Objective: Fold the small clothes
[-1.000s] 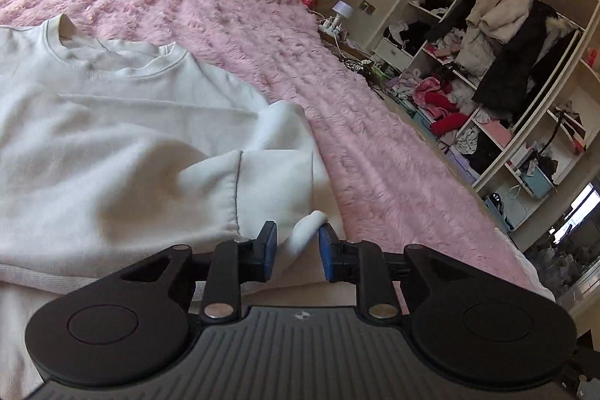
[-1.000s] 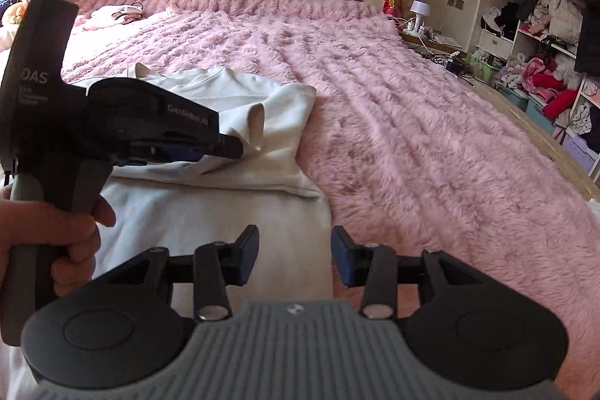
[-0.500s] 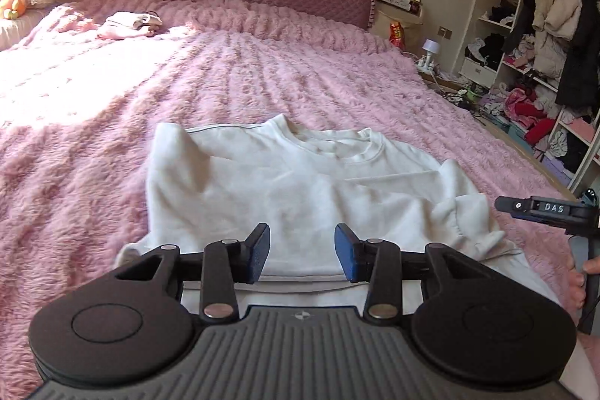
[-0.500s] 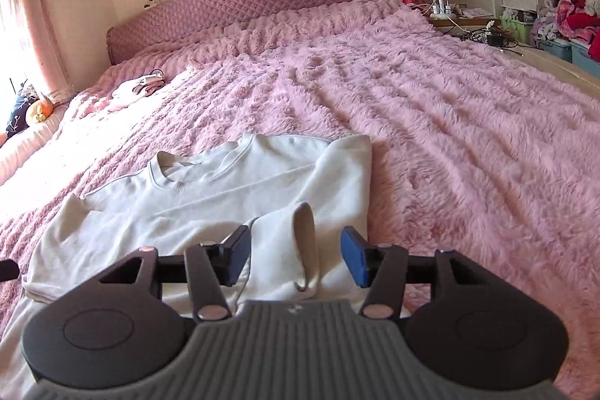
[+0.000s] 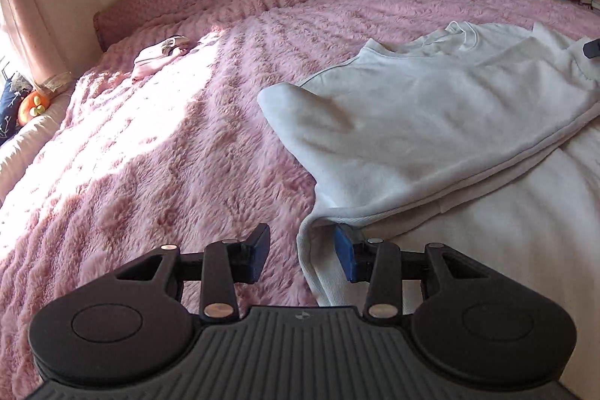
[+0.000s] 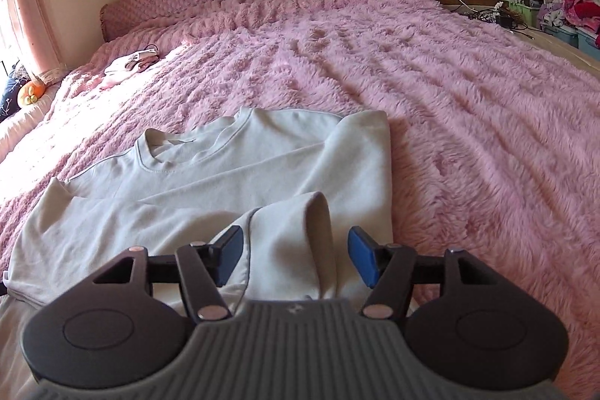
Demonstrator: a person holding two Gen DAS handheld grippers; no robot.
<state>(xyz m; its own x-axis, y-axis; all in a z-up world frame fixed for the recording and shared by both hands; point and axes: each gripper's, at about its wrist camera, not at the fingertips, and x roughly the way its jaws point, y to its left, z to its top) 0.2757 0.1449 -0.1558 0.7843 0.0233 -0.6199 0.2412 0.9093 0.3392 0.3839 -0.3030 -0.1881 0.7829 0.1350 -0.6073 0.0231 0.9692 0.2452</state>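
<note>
A pink garment (image 6: 131, 62) is seen far left on the fluffy bedspread (image 6: 450, 137). The white sweatshirt (image 6: 225, 182) is straddled, seemingly ungripped: left gripper (image 5: 302, 253) half open, right gripper (image 6: 296, 259) opening.

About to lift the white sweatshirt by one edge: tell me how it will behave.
The white sweatshirt will probably droop: its folded sleeve already curls and creases. It looks thick, so likely moderately heavy. The fluffy pink blanket may drag on it rather than let it slide.
</note>
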